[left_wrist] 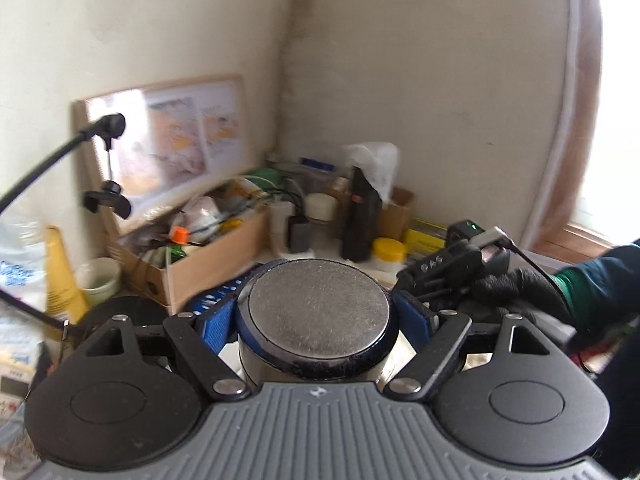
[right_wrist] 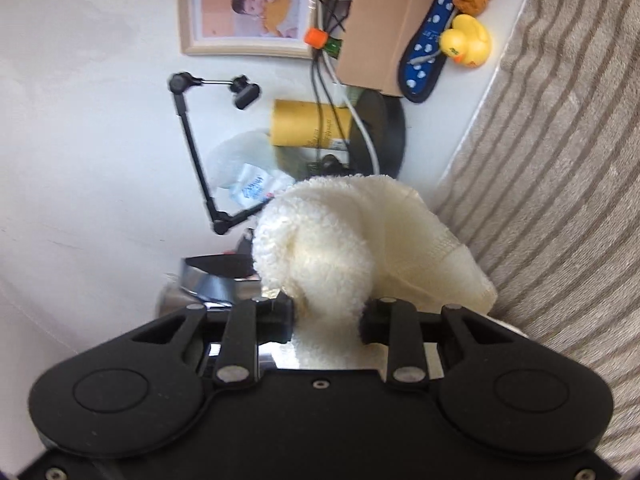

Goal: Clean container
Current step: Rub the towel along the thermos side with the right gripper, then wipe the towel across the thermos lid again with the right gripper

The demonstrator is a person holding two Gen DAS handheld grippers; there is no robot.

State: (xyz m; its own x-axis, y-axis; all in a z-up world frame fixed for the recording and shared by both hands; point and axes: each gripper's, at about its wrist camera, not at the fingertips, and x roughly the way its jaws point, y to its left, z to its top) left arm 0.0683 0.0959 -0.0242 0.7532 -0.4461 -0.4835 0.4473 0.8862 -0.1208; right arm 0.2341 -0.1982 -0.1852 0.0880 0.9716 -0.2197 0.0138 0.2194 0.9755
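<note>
We have the left gripper (left_wrist: 316, 316) clamped on the steel container (left_wrist: 318, 312), frame centre, and the right gripper (right_wrist: 328, 312) pinching a white cloth (right_wrist: 336, 240). Wiping seems mid-course; blur hides how much remains.

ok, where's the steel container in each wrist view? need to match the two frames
Left wrist: steel container sits centre, clamped between the blue pads of the left hand-held gripper, its round end facing the camera.
Right wrist: only a sliver shows at lower left, behind the white cloth held by the right hand-held gripper.
Shared landmark: cardboard box.
</note>
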